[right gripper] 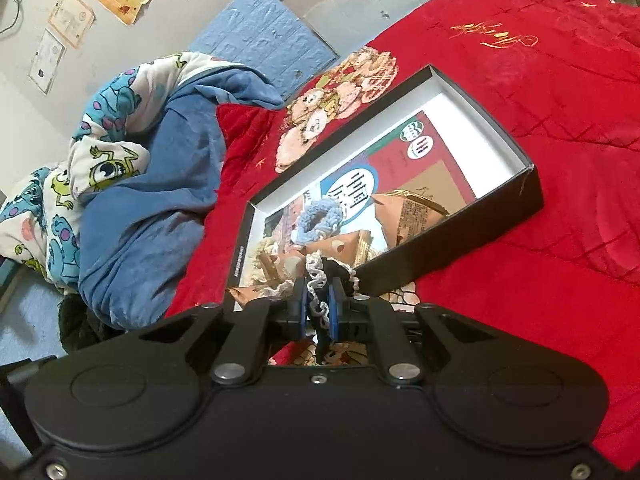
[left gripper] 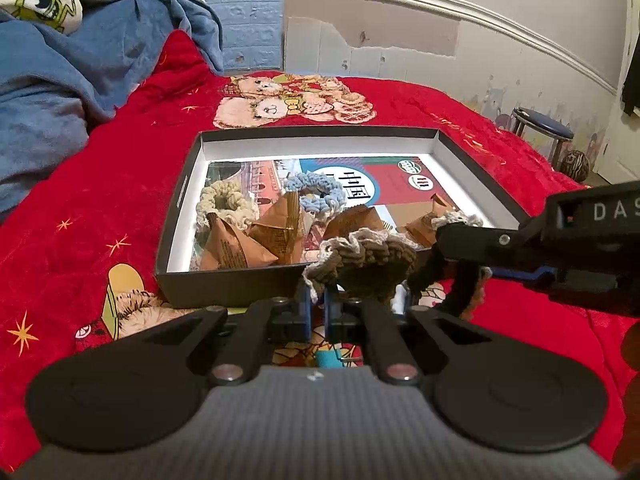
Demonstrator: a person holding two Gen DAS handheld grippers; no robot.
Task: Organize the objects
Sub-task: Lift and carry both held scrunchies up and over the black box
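The box (left gripper: pixel 176 216) sits on the red bedspread (left gripper: pixel 80 208) of the bed, and most of the sorting looks done; inside it lie a cream scrunchie (left gripper: pixel 224 202) toward its left wall, a blue scrunchie (left gripper: pixel 316 194) near the middle, and several brown triangular packets (left gripper: pixel 236 248) along its near wall, all on top of a printed booklet (left gripper: pixel 400 184).

Two pieces are left, by my reading; the left gripper (left gripper: pixel 318 304) is clenched on a brown scrunchie with a pale edge (left gripper: pixel 360 256), held just over the box's near wall; the right gripper (right gripper: pixel 318 308) is clenched on a black scrunchie with white trim (right gripper: pixel 324 280), at the box's near right corner.

Whether either scrunchie is already past the rim cannot be told; the brown scrunchie and the right gripper's body hide the near right part of the box floor; another pale-edged piece shows there only in part; the bed below both grippers is blocked by their bodies, so more loose items may lie unseen.
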